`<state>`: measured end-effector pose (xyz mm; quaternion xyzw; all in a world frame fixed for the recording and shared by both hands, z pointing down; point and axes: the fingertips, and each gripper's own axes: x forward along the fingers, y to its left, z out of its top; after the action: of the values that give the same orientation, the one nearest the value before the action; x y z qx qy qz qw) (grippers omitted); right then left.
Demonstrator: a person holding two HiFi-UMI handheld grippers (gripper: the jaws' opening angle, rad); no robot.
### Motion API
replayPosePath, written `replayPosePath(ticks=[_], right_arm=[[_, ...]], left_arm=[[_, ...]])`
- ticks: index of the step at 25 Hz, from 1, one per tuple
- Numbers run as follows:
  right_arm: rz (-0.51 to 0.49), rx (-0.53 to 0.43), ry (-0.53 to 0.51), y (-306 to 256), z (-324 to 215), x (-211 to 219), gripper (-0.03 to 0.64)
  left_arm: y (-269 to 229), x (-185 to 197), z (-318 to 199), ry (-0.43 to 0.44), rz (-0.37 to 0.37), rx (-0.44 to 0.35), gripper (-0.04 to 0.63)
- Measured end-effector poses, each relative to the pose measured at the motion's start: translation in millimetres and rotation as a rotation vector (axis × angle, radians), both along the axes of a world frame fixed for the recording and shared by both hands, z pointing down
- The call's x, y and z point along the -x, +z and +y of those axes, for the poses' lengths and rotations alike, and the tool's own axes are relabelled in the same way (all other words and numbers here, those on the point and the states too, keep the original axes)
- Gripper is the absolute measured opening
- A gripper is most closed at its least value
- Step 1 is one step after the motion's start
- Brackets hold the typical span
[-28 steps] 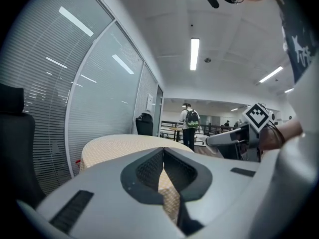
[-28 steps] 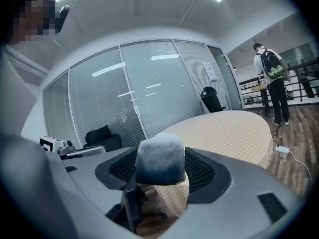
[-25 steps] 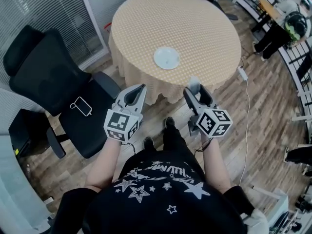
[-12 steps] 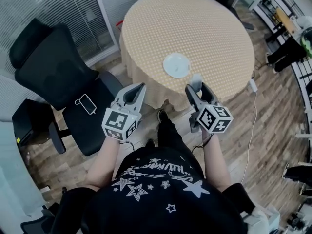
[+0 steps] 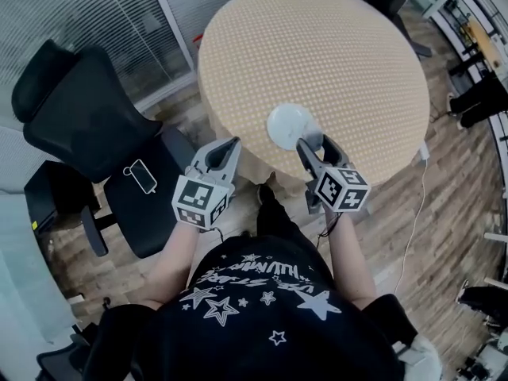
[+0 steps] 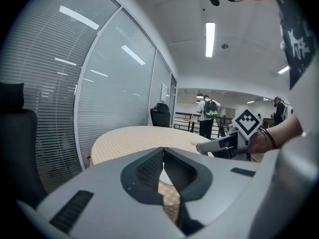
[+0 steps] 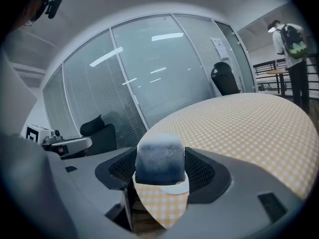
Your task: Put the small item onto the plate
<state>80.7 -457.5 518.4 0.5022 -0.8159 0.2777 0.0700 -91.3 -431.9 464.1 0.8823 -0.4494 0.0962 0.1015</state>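
A person's left gripper point(image 5: 228, 144) is clenched on nothing. The right gripper point(image 5: 316, 144) grasps the small item point(image 7: 160, 159), a grey-blue block, held at the near rim of the white plate point(image 5: 286, 124). The plate lies near the edge of a round counter point(image 5: 317, 46) covered in yellow checked cloth. A black office chair point(image 5: 79, 121) stands at left.

grey block point(image 7: 160, 158) gripped upright, white plate point(image 5: 290, 125) flat

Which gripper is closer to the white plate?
Right. The right gripper sits at the near edge of the plate; the left gripper hangs well to its left, apart from it.
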Motion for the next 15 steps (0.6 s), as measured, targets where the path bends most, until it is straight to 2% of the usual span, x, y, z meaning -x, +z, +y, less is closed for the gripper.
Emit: replayPosePath(ticks=[8, 15], right_arm=[[0.044, 0.086, -0.072, 38.9, -38.9, 5.9, 0.302], [0.121, 0.161, -0.140, 77.5, -53.9, 12.7, 0.302]], left_arm=[[24.3, -16.2, -38.0, -0.009, -0.043, 0.061, 0.008], [36.9, -19.8, -52.8, -0.028, -0.067, 0.110, 0.008]])
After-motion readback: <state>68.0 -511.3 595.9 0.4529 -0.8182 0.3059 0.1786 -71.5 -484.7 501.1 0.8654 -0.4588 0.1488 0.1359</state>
